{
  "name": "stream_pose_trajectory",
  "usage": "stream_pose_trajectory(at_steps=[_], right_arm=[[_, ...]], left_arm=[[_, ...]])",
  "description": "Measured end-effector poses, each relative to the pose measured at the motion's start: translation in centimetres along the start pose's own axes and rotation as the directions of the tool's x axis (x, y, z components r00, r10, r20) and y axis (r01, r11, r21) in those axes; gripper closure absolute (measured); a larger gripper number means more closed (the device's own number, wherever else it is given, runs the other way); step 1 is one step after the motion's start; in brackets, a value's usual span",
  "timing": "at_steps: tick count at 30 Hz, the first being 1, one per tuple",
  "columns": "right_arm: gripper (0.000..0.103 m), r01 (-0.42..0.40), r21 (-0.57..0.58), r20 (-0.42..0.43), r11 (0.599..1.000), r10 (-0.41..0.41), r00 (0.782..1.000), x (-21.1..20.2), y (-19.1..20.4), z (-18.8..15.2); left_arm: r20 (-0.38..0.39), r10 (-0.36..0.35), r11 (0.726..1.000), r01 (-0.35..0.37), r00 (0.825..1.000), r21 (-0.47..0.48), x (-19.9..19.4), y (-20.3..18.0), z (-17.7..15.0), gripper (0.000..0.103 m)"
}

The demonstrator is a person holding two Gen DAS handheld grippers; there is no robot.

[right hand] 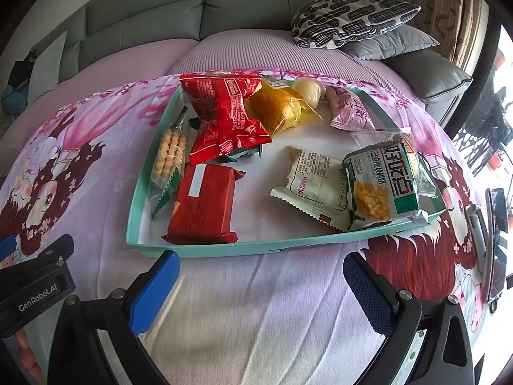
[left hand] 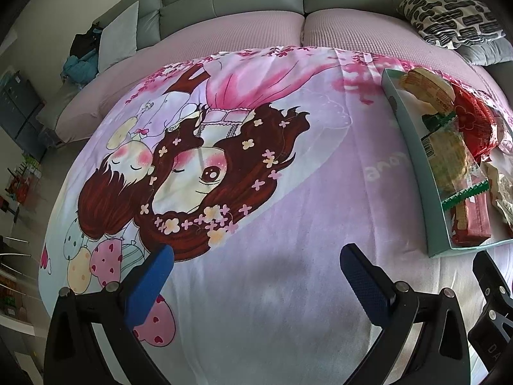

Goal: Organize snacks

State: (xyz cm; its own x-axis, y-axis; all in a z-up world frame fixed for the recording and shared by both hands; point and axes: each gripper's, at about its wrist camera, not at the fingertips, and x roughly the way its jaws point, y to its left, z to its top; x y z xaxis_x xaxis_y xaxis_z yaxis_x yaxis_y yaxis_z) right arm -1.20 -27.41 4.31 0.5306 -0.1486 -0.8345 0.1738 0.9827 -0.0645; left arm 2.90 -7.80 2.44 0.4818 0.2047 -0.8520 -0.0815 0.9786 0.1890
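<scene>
Left wrist view
Left gripper: fingers spread wide and empty, hovering over a bare stretch of the cartoon-print cloth.
Tray: a shallow teal tray at the right edge of this view, well apart from the left fingers, with packets piled inside.
Other gripper: part of the right gripper shows at the lower right corner, just beside the tray's near corner.
Sofa: grey, behind the cloth, with a patterned cushion on it.

Right wrist view
Right gripper: fingers spread wide, holding nothing, just short of the tray's near wall.
Snacks: all lie inside the tray. A red brick-shaped pack sits at the near left, a clear biscuit sleeve beside it along the left wall, and a crinkled red bag overlaps both.
More snacks: a yellow packet toward the back, a pink packet at the back right, a white packet near the middle, and a green-and-white bag leaning on the right wall.

Handling
Weight: the packets look light and puffy, likely slippery film.
Fragility: the biscuits could crack under a hard squeeze.
Where to grip: probably the crimped end seams, or across the firm red pack's narrow sides.
Task state: seems nearly done or just starting; cannot tell which.
</scene>
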Motion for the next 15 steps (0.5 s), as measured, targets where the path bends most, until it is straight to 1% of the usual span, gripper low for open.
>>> stream_pose_trajectory(at_steps=[15], right_arm=[[0.0, 0.0, 0.0, 0.0, 1.0, 0.0, 1.0, 0.02, -0.01, 0.02]], left_arm=[[0.012, 0.003, 1.0, -0.003, 1.0, -0.001, -0.14, 0.01, -0.02, 0.0]])
